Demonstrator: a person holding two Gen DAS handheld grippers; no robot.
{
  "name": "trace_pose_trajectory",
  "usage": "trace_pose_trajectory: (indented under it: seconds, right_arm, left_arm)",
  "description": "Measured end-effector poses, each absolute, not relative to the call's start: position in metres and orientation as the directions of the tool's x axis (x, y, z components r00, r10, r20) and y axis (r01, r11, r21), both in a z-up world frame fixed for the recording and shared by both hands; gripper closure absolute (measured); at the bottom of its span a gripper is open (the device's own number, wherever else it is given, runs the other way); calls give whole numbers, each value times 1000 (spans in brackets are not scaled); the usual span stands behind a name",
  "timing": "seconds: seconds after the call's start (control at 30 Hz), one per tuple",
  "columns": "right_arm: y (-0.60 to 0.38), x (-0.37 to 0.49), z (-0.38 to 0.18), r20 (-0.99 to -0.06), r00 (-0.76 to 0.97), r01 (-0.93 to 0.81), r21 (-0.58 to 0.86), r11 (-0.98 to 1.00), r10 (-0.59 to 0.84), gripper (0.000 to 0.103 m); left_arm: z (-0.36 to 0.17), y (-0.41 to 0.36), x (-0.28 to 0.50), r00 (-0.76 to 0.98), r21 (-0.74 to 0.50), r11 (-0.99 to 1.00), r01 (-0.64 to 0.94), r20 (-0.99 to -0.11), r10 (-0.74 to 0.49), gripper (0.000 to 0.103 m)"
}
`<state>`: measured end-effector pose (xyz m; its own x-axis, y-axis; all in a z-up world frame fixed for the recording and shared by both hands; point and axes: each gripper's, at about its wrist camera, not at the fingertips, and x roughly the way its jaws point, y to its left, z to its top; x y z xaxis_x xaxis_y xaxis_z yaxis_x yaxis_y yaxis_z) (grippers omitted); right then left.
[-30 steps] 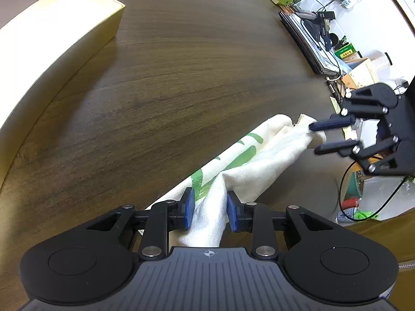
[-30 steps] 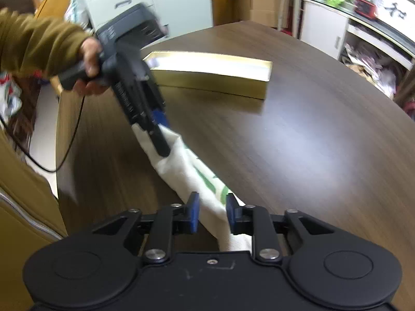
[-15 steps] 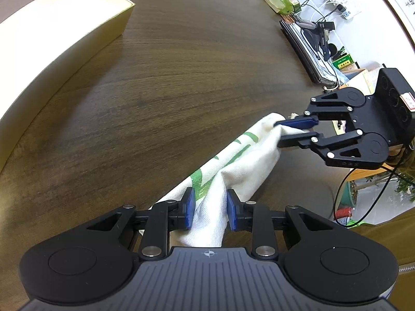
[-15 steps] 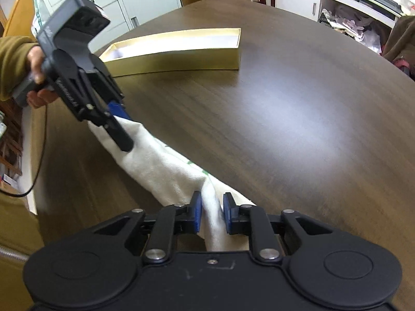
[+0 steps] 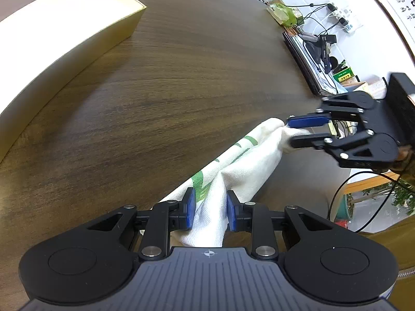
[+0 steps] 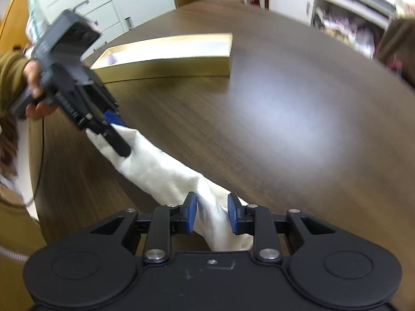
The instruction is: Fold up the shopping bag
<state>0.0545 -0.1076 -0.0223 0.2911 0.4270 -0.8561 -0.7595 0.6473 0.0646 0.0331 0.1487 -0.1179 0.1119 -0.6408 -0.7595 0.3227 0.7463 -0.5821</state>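
A cream shopping bag point(image 5: 246, 160) with green print is bunched into a long roll, stretched over the dark wooden table point(image 5: 155, 90) between both grippers. My left gripper point(image 5: 210, 212) is shut on one end, cloth filling the gap between its blue pads. My right gripper point(image 6: 212, 213) grips the other end of the bag point(image 6: 160, 165); its jaws are opening, with cloth still between the pads and touching them. From the left wrist the right gripper point(image 5: 290, 132) shows at the right, over the table edge. The right wrist view has the left gripper point(image 6: 116, 134) at the left.
A long gold box point(image 5: 64, 39), open and pale inside, lies on the far side of the table, also in the right wrist view point(image 6: 168, 62). A laptop, cables and small items point(image 5: 319, 51) crowd the far right edge. A person's hand point(image 6: 33, 88) holds the left gripper.
The right gripper moved in along the bag toward the left gripper and rolled. Its jaws narrowed, then widened. The left gripper kept its place and its grip.
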Motion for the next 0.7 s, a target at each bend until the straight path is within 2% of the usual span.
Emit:
trace_pose_trajectory:
  seconds: [0.1,0.2,0.7]
  right_arm:
    - [-109,43,-15,-859,345,-780,-39,625,378,85]
    - [-110,43,-16,-862,361,-769,-60,636,355,89]
    - [-101,76,-39,-882,340,-695,-1,719,327,91]
  left_arm:
    - [-118,149,33,113,-584,744,325,-757,-643,75]
    - [-119,149,33,114,-584,742,329,-755,-645,75]
    - [-121,153,30,133,-594,735,326,-741,-658,76]
